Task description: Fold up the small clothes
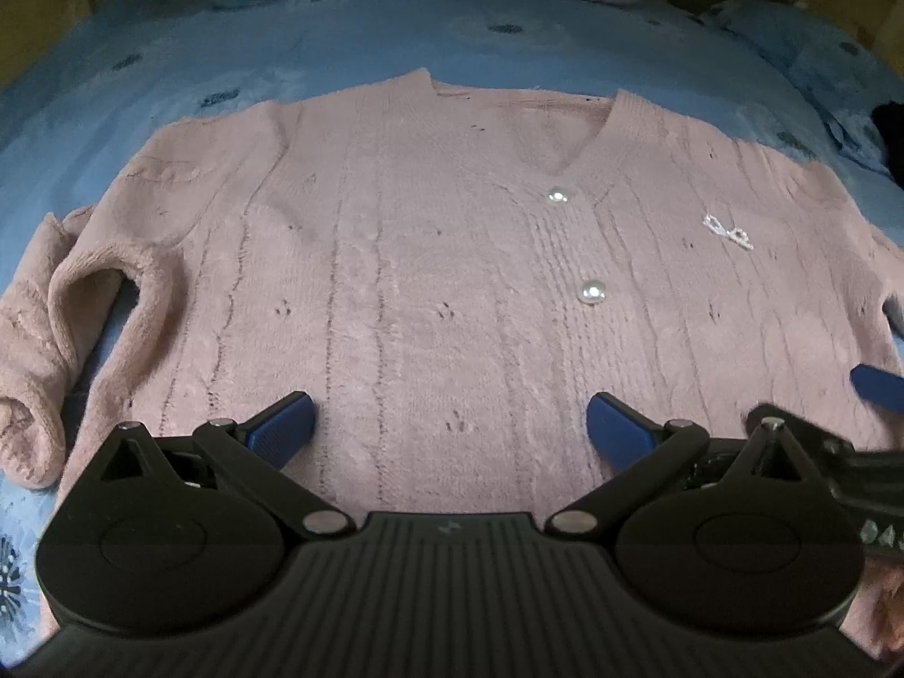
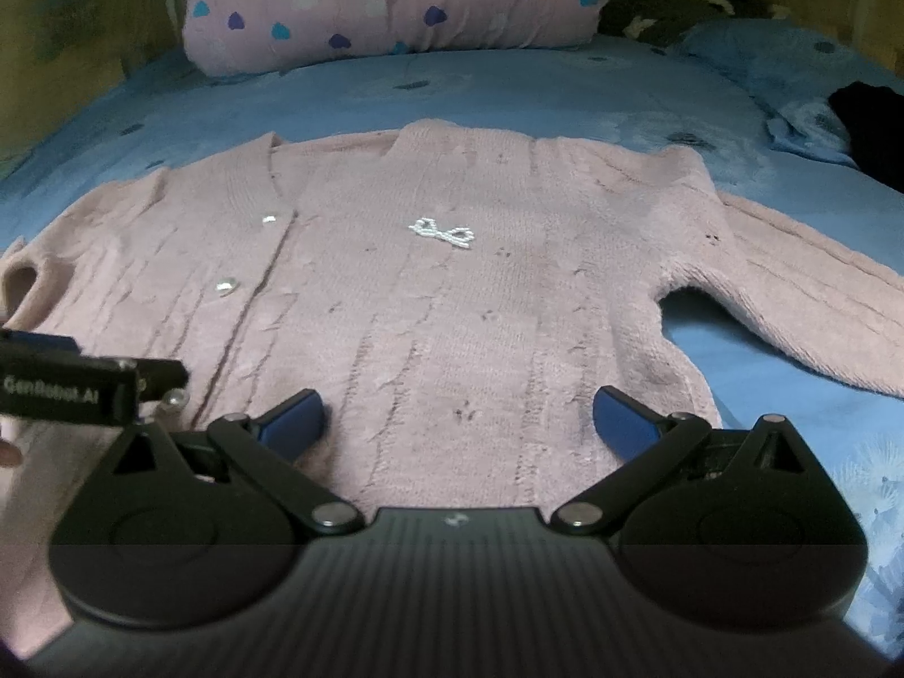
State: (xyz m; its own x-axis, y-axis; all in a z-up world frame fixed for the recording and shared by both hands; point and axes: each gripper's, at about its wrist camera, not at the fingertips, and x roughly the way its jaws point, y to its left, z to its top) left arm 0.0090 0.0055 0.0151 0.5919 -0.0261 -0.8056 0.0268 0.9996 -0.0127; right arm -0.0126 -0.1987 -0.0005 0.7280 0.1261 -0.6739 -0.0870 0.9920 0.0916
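Observation:
A small pink knitted cardigan (image 1: 429, 260) lies flat, front up, on a blue bedspread (image 1: 316, 39), with pearl buttons (image 1: 591, 290) and a white bow (image 1: 729, 233). Its left sleeve (image 1: 51, 339) is curled up beside the body. In the right wrist view the same cardigan (image 2: 452, 305) shows its other sleeve (image 2: 791, 305) stretched out sideways. My left gripper (image 1: 449, 429) hovers open over the lower hem, holding nothing. My right gripper (image 2: 459, 421) also stands open above the hem, further right. The left gripper's body (image 2: 85, 384) pokes in from the left edge there.
A pink pillow (image 2: 390, 5) with blue and purple hearts lies at the head of the bed. Dark clothing (image 2: 870, 130) sits at the right edge on crumpled blue cloth. A wooden wall (image 2: 73, 56) borders the bed on the left.

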